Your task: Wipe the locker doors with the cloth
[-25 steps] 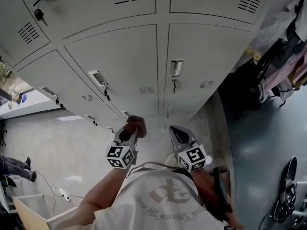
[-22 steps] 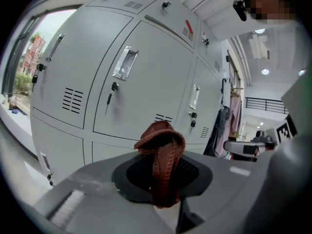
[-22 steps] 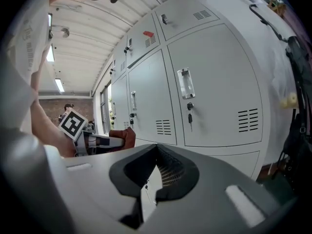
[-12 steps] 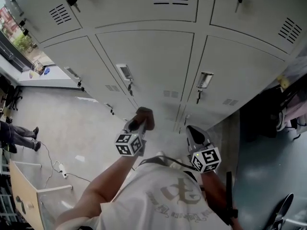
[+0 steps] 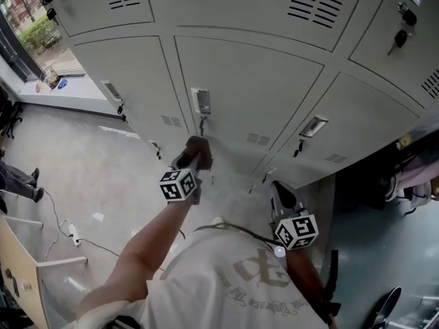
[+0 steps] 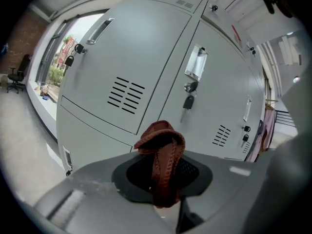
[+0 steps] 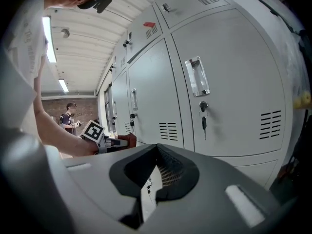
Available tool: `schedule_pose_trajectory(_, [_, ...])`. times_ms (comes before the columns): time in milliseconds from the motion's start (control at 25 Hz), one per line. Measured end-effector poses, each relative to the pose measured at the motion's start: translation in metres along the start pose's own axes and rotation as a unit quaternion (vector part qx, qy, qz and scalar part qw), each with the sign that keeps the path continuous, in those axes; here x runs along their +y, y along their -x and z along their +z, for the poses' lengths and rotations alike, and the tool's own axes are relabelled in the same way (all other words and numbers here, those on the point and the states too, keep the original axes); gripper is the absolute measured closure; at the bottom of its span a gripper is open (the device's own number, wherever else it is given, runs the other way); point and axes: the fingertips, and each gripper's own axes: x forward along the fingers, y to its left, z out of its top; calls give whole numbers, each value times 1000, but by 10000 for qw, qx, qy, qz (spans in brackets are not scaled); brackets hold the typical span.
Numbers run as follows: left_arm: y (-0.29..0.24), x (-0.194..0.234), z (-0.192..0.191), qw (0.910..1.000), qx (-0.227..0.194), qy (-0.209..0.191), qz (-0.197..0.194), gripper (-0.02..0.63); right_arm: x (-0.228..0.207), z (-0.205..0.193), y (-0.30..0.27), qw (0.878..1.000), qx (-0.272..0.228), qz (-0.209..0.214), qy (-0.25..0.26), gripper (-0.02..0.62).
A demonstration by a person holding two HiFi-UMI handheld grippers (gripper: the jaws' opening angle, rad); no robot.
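In the head view my left gripper [image 5: 194, 157] is raised in front of the grey locker doors [image 5: 247, 88], shut on a red-brown cloth [image 5: 199, 146] just below a door's handle and key [image 5: 201, 105]. I cannot tell whether the cloth touches the door. The left gripper view shows the cloth [image 6: 162, 152] bunched and pinched between the jaws of that gripper [image 6: 160, 172], with the lockers [image 6: 146, 67] a short way ahead. My right gripper [image 5: 280, 190] hangs lower at the right, shut and empty. In its own view the right gripper [image 7: 157, 149] points along the locker row [image 7: 229, 87].
Keys hang from several locks [image 5: 302, 144]. A cable and power strip [image 5: 71, 233] lie on the floor at the left, near a person's legs [image 5: 17, 184] and a wooden box edge [image 5: 20, 269]. Clothes and bags [image 5: 411, 177] hang at the right.
My left gripper has lifted the cloth up and left towards the door with the handle. The head view has swung along the lockers. The right gripper stays low and shut.
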Motion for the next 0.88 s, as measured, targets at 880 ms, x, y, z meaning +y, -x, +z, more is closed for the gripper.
schedule_pose_trajectory(880, [-32,33,18,9981,-372,81,491,525,1,-8,-1,9985,-11,-549,-58,588])
